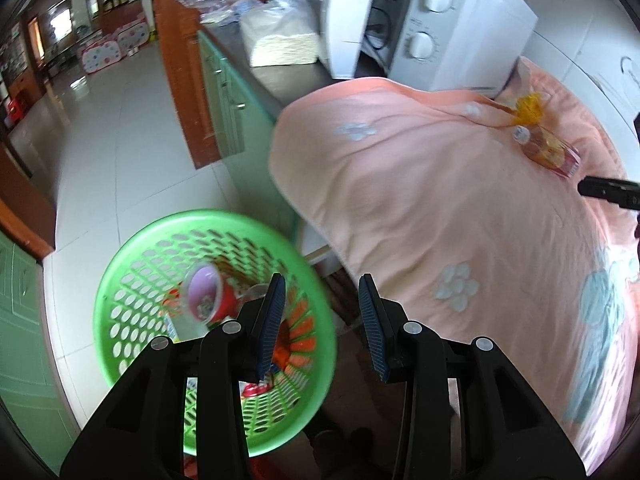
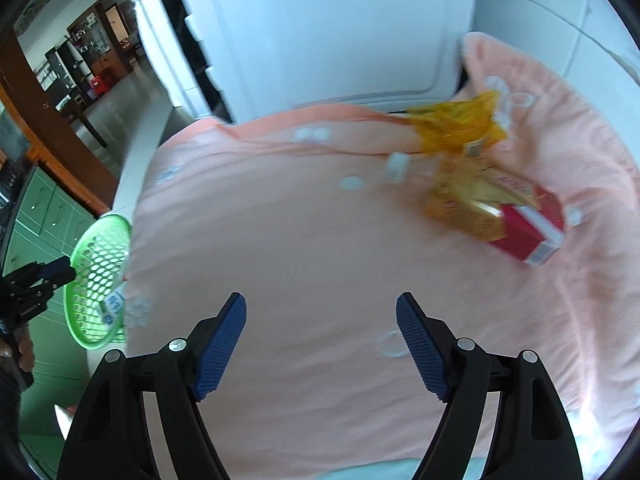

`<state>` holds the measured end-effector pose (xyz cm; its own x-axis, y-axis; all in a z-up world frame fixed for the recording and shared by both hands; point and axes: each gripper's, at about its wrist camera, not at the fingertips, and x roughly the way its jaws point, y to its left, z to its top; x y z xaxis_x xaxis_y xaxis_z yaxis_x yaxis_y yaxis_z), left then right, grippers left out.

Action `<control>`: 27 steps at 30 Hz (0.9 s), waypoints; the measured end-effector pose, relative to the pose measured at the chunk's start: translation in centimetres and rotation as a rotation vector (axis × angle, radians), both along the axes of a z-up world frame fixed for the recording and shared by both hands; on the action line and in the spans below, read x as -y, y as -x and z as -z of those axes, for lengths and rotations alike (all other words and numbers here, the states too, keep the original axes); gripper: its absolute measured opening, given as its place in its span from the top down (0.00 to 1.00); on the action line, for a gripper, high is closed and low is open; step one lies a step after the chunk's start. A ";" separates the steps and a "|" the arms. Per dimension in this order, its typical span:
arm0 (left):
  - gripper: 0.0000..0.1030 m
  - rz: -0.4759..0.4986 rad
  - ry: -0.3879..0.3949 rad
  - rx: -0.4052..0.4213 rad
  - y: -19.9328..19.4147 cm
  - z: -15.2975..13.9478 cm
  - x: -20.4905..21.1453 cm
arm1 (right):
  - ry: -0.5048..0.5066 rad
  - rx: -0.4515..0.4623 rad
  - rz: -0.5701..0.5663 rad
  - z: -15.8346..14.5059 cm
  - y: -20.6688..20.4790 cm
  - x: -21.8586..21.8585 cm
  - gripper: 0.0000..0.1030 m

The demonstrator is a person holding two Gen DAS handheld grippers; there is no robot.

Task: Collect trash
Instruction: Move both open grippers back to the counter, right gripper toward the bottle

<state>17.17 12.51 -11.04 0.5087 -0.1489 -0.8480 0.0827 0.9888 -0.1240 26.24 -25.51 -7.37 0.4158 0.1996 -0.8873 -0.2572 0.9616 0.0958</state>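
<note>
Both tools are spread and pinch nothing. We see our left tool (image 1: pixel 322 312) held above the floor beside the desk, its blue pads (image 1: pixel 272 320) parted, with the green basket (image 1: pixel 132 260) right under and to the left of it. Inside the basket lies a red cup (image 1: pixel 210 296) with a pale inside, tipped on its side, among orange and red wrappers that are too blurred for us to tell apart. Our right tool (image 2: pixel 320 344) hangs over the pink cloth (image 2: pixel 300 240) that covers the desk, its pads (image 2: pixel 224 344) wide apart and touching nothing. Well ahead of it, toward the far right of the cloth, the remaining trash lies together: a red carton (image 2: pixel 532 228) on its side, a crinkled yellow wrapper (image 2: pixel 460 128) just behind it, and a small white cap (image 2: pixel 396 168) beside them. We also catch this pile in the left view, near the far edge of the cloth, with the tip of the right tool close to it. A white microwave (image 1: pixel 440 20) stands behind the cloth, its door open. From the right view the basket shows at the left edge of the cloth, with the left tool (image 2: pixel 56 272) next to its rim.
</note>
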 end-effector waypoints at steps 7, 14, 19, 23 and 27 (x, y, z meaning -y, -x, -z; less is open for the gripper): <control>0.63 0.065 -0.001 -0.009 -1.8 0.1 3.6 | 0.127 0.027 -0.038 -0.6 -2.8 4.9 0.21; 0.63 0.120 -0.001 -0.020 -3.4 0.2 6.3 | 0.230 0.013 -0.113 0.2 -5.9 7.7 0.21; 0.63 0.149 -0.007 -0.028 -4.2 0.4 7.8 | 0.309 0.017 -0.215 1.3 -7.0 7.9 0.18; 0.63 0.167 -0.011 -0.035 -4.8 0.7 8.7 | 0.334 0.007 -0.275 1.7 -8.3 7.8 0.18; 0.63 0.179 -0.015 -0.041 -5.3 0.9 9.1 | 0.377 -0.030 -0.333 3.0 -10.2 7.8 0.18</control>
<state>22.48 3.41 -11.92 0.4400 -0.2210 -0.8704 0.2524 0.9606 -0.1163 36.49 -33.35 -10.41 0.3578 -0.0200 -0.9336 -0.5582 0.7969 -0.2310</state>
